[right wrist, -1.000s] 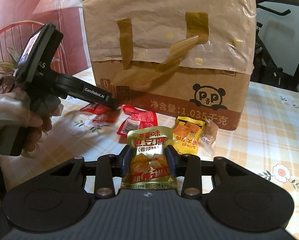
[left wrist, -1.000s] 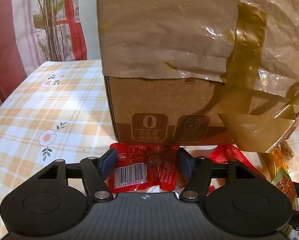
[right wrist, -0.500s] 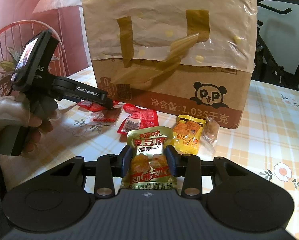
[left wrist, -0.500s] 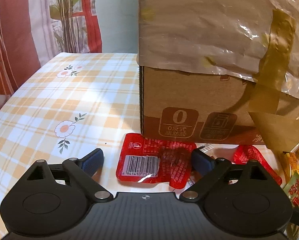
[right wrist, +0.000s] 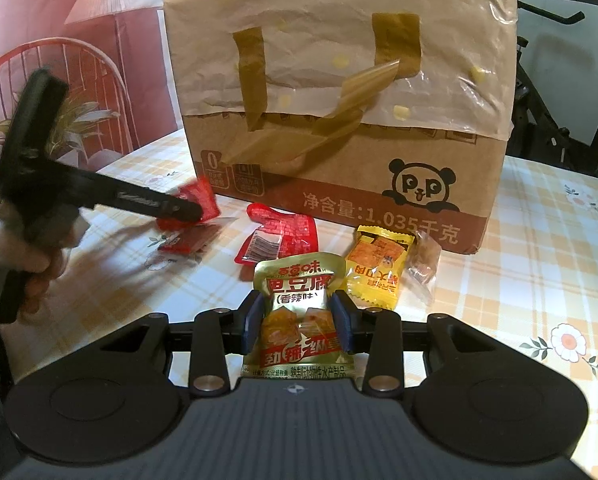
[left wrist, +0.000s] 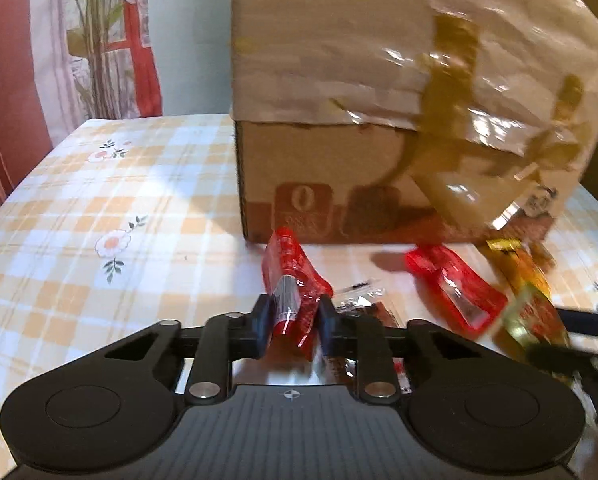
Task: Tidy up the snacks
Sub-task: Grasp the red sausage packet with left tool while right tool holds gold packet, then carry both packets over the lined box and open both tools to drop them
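My left gripper point(left wrist: 292, 322) is shut on a red snack packet point(left wrist: 293, 280) and holds it off the table; it also shows in the right wrist view point(right wrist: 197, 200). My right gripper point(right wrist: 298, 316) is shut on a gold snack packet point(right wrist: 299, 312). Another red packet point(right wrist: 277, 236) and a yellow packet point(right wrist: 375, 276) lie on the checked tablecloth in front of the cardboard box point(right wrist: 351, 112). A brown-red packet point(right wrist: 189, 242) lies under the left gripper.
The big taped box point(left wrist: 399, 100) stands at the table's middle back. A clear-wrapped snack point(right wrist: 425, 264) lies beside the yellow packet. The tablecloth point(left wrist: 99, 220) stretches left of the box. A chair and curtain stand beyond the table's left edge.
My left gripper opened, then closed on the red packet and lifted it, turning it on edge. My right gripper has stayed still, holding the gold packet.
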Demonstrator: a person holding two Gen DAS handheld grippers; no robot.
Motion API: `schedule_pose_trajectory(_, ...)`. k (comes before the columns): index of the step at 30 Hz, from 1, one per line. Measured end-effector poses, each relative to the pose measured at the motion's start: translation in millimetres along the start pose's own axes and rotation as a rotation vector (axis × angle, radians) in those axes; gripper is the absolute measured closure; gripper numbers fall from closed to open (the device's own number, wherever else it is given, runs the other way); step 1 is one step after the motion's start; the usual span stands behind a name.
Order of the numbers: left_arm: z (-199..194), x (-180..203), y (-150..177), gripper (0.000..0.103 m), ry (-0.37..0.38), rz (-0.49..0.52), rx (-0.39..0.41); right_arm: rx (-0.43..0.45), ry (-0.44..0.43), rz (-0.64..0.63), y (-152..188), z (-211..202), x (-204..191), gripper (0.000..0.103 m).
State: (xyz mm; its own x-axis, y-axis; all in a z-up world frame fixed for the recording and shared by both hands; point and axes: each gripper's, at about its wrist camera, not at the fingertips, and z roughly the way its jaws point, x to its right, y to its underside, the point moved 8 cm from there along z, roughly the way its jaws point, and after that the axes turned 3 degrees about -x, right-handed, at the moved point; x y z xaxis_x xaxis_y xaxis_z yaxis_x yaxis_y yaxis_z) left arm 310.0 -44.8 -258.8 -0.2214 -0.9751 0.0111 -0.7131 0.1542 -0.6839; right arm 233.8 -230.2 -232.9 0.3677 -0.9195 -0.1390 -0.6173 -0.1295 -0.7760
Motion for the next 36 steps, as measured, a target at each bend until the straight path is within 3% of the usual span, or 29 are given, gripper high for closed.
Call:
schedule_pose_trajectory(7,-22,4,12,0.086,0.017,-0.024,0.024,0.000,0.002,0.001,0,0,0,0.063)
schedule_pose_trajectory(16,-56,5,-5,0.086,0.037,-0.072,0.119,0.009,0.013,0.008,1,-1,1,0.063)
schedule_pose_trajectory(25,-85,22,-17,0.086,0.089,-0.022,0.201,0.050,0.042,0.024,-4,-14,5,0.063)
schedule_pose_trajectory(30,-103,34,-39,0.086,0.123,0.017,0.269,0.125,0.042,-0.020,-24,-39,-3,0.063)
schedule_pose_trajectory(36,-132,52,-87,0.086,0.169,0.073,0.394,0.282,0.037,-0.082,-76,-79,-14,0.063)
